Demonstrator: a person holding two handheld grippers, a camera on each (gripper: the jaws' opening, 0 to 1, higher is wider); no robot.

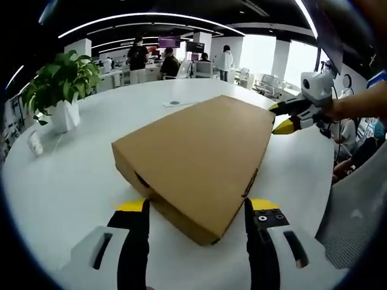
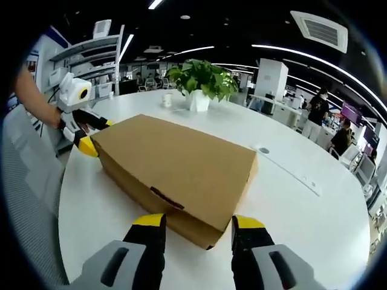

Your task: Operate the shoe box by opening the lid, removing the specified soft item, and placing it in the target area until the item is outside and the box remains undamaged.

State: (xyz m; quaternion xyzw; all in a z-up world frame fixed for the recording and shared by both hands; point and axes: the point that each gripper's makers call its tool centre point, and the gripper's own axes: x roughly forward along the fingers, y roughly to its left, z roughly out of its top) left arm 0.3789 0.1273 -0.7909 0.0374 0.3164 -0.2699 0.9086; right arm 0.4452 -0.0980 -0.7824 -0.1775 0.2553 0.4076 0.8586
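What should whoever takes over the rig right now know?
Left tongs: open, straddling one corner of the box. Right tongs: open, at the opposite corner. Both empty.
Box: brown cardboard, lid shut, flat on the white table; a potted plant stands beyond it.
Done: tongs brought to the box.
Left: open the lid, take out the soft item, place it in the target area. The item is hidden inside.
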